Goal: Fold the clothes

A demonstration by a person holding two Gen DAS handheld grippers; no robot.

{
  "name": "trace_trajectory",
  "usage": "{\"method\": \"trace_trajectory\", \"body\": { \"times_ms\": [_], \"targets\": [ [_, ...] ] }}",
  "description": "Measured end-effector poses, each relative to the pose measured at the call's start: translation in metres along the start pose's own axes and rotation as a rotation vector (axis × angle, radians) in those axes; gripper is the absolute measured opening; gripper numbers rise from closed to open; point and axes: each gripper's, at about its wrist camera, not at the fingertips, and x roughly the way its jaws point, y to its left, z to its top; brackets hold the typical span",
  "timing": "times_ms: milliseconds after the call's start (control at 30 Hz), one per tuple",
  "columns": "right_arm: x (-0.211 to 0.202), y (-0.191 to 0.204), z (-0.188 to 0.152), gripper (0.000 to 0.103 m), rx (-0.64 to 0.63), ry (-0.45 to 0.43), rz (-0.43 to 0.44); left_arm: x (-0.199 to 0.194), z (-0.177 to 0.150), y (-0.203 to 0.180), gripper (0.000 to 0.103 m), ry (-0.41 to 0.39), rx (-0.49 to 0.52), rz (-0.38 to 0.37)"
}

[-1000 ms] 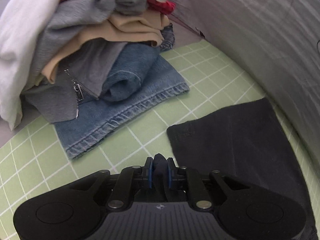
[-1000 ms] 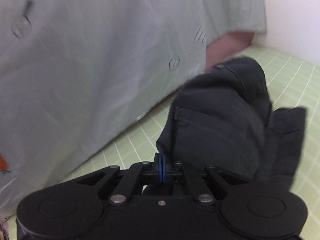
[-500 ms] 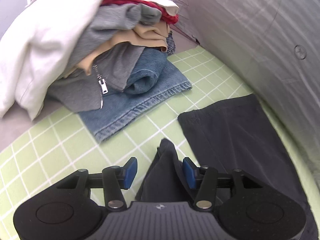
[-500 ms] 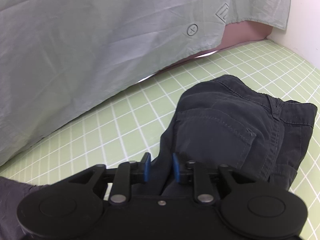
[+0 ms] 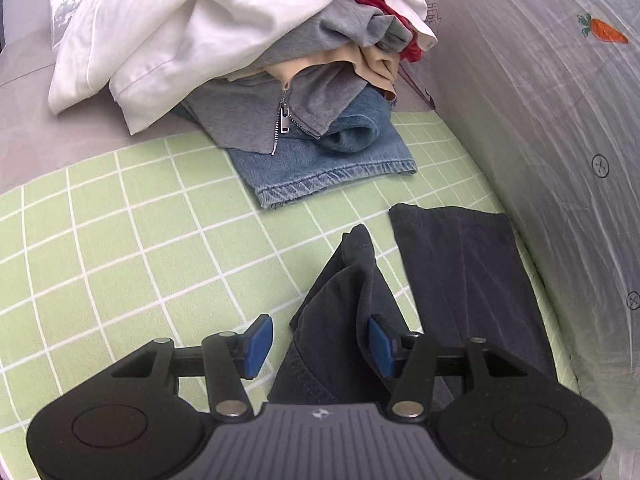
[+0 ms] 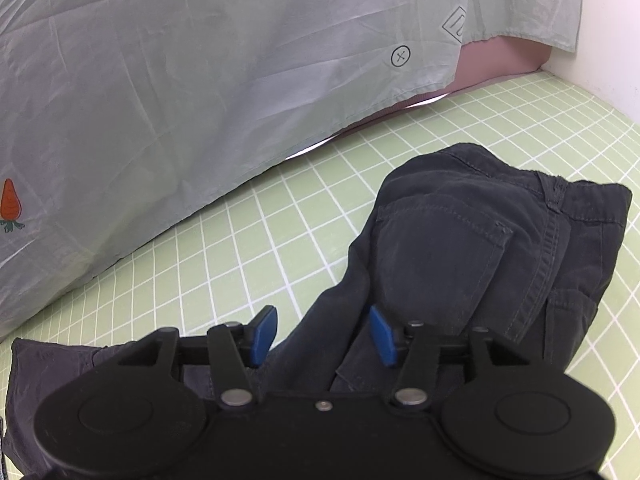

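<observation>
Both my grippers let go of the dark trousers, jaws just opened halfway.

Left gripper (image 5: 316, 338) and right gripper (image 6: 322, 334) straddle loose cloth without pressing. The trousers (image 6: 472, 256) lie on the green mat (image 5: 120, 248), soft, limp, light; I'd pinch hems or waistband. One pair here, two legs; one pile (image 5: 248, 64) far left.

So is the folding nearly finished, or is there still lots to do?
Not nearly. Both grippers, left and right, have just been opening and have let go of the dark trousers, which lie loosely doubled on the green grid mat, one leg flat and one rumpled. They need tidier folds. The pile behind, with blue jeans at the bottom, looks unfolded.
</observation>
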Motion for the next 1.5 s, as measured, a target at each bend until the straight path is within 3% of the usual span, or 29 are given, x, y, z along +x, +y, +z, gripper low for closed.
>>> {"method": "trace_trajectory", "body": {
  "times_ms": [200, 267, 367, 433, 700, 900, 1133, 1233, 1367, 1400, 1433, 1467, 1500],
  "targets": [
    [-0.005, 0.002, -0.004, 0.056, 0.019, -0.014, 0.014, -0.005, 0.001, -0.002, 0.058, -0.014, 0.010, 0.015],
    [-0.007, 0.001, -0.004, 0.057, 0.031, -0.015, 0.020, -0.017, 0.001, 0.006, 0.075, -0.049, -0.047, 0.014],
    [-0.008, 0.000, -0.004, 0.058, 0.041, -0.014, 0.029, -0.037, -0.001, 0.022, 0.087, -0.112, -0.127, 0.023],
    [-0.007, 0.001, -0.004, 0.060, 0.033, -0.012, 0.028, -0.038, -0.005, 0.029, 0.093, -0.099, -0.121, 0.039],
    [-0.004, 0.011, -0.005, 0.071, 0.015, -0.014, 0.004, -0.007, -0.034, 0.022, 0.094, 0.028, -0.050, 0.056],
    [0.000, 0.008, -0.004, 0.072, 0.029, -0.021, -0.041, 0.009, -0.042, -0.001, 0.093, 0.046, 0.053, 0.061],
    [-0.003, 0.002, -0.003, 0.071, 0.081, -0.065, -0.050, 0.021, -0.045, -0.017, 0.092, 0.040, 0.102, 0.071],
    [0.006, 0.006, -0.001, 0.069, 0.043, -0.041, -0.058, 0.023, -0.043, -0.023, 0.085, 0.027, 0.126, 0.085],
    [0.025, 0.015, 0.000, 0.062, -0.049, 0.021, -0.090, 0.026, -0.040, -0.030, 0.060, 0.016, 0.146, 0.088],
    [0.030, 0.017, -0.001, 0.053, -0.067, 0.038, -0.092, 0.028, -0.039, -0.032, 0.056, 0.015, 0.148, 0.088],
    [0.035, 0.018, -0.001, 0.039, -0.081, 0.055, -0.088, 0.030, -0.038, -0.033, 0.041, 0.021, 0.148, 0.069],
    [0.038, 0.018, -0.002, 0.035, -0.095, 0.063, -0.087, 0.031, -0.038, -0.034, 0.028, 0.027, 0.146, 0.052],
    [0.040, 0.019, -0.004, 0.026, -0.108, 0.065, -0.088, 0.032, -0.038, -0.035, 0.026, 0.028, 0.139, 0.048]
  ]
}}
